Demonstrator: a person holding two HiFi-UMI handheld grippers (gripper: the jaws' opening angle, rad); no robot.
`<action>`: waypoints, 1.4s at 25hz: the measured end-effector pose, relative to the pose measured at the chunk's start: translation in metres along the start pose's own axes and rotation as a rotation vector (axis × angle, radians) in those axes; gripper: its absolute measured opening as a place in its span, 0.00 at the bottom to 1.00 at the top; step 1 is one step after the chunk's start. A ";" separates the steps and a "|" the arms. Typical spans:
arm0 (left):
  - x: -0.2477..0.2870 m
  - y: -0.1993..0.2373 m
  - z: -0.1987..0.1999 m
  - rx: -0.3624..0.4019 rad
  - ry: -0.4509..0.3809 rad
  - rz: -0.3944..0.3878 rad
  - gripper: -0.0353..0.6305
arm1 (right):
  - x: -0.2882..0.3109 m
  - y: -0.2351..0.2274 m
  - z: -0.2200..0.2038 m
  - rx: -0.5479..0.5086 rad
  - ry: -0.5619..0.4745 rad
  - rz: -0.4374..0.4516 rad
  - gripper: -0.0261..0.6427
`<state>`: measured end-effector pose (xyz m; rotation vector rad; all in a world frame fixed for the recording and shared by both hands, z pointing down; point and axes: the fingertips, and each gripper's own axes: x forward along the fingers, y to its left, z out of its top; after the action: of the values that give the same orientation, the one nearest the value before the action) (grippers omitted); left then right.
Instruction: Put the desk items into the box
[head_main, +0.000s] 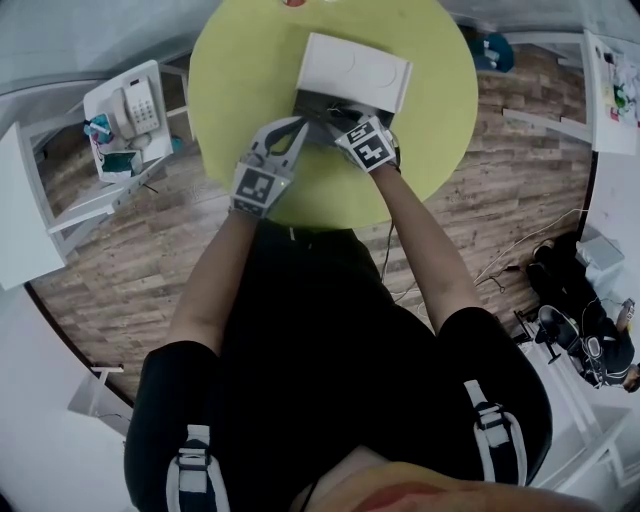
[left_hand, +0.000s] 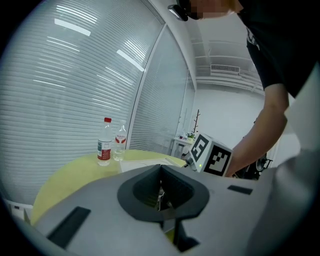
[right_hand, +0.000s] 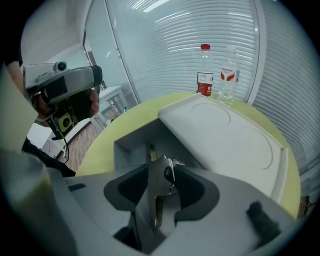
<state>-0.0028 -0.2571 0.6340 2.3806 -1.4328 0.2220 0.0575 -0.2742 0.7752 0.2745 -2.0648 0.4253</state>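
Right tongs (head_main: 335, 120) parted at open white box's (head_main: 352, 70) 6 o'clock edge, small metal item (right_hand: 170, 165) (keys, apparently) between jaws, left tongs (head_main: 300, 125) closed at 7 o'clock; judged mid-drop, next: lift clear, seek remaining items.

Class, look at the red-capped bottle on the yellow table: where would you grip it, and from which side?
The red-capped bottle stands upright with a clear bottle close on its right in the right gripper view. I would take its straight labelled body, tongs level, from its free left side.
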 end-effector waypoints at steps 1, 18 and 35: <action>0.001 -0.001 0.003 -0.002 -0.015 -0.006 0.07 | -0.002 -0.002 0.001 -0.002 -0.009 -0.008 0.30; -0.012 -0.050 0.119 0.138 -0.229 -0.177 0.07 | -0.118 0.010 0.047 0.089 -0.288 -0.070 0.33; -0.055 -0.115 0.222 0.210 -0.275 -0.370 0.07 | -0.360 0.081 0.138 0.041 -0.981 -0.291 0.08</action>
<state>0.0617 -0.2458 0.3868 2.8865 -1.0849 -0.0558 0.1005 -0.2481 0.3845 0.9404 -2.8941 0.1474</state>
